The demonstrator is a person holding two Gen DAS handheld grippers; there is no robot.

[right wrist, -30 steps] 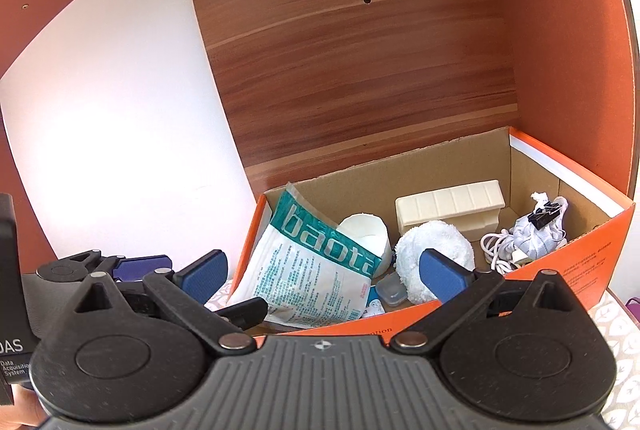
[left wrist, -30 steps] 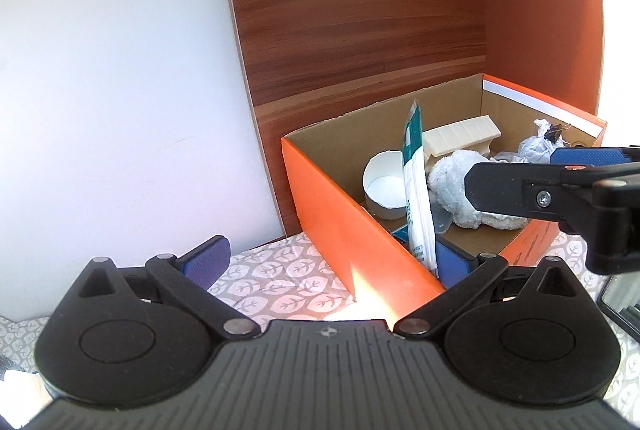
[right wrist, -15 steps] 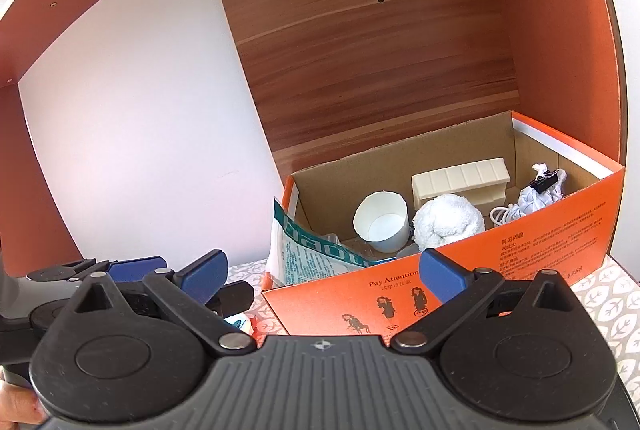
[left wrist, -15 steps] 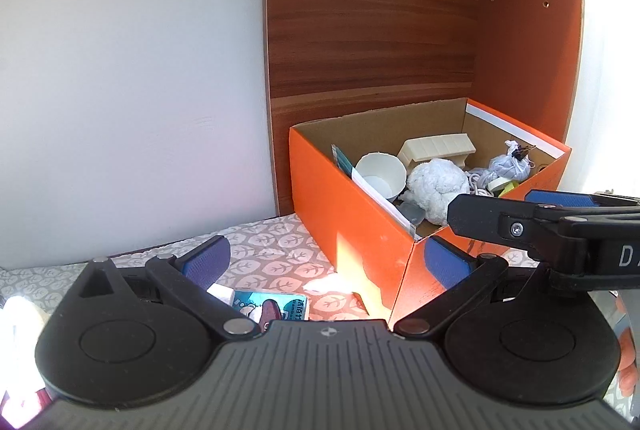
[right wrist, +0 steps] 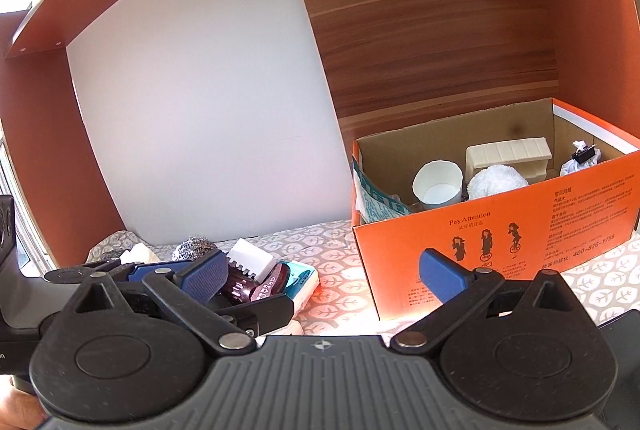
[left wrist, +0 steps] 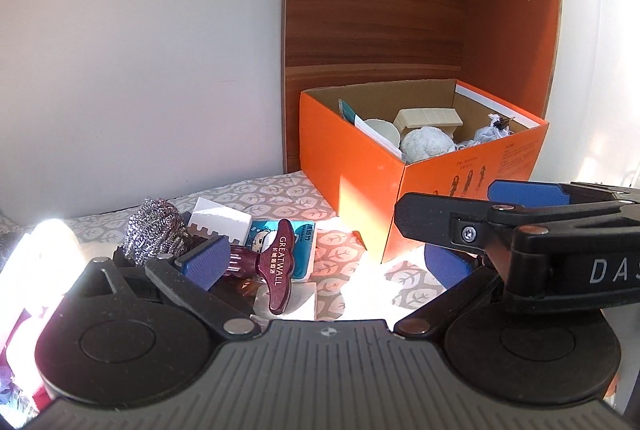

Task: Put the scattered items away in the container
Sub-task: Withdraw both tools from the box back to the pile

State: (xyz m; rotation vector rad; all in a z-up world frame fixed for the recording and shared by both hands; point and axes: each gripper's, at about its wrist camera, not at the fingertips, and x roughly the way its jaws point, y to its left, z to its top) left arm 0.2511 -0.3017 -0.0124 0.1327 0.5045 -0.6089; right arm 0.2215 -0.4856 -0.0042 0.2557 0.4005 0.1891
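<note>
2 grippers, left gripper (left wrist: 324,262) and right gripper (right wrist: 324,276), gape empty left of the orange box (right wrist: 500,258); next, close on the corkscrew (left wrist: 276,266) beside it

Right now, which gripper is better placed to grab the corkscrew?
Left. The left gripper is open with the corkscrew just ahead of its fingers; the right gripper faces the orange box.

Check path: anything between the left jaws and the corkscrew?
Nothing visible. The corkscrew lies just ahead of the open left gripper, beside its left pad, resting on the tissue pack. The scourer sits further left, off the path.
</note>
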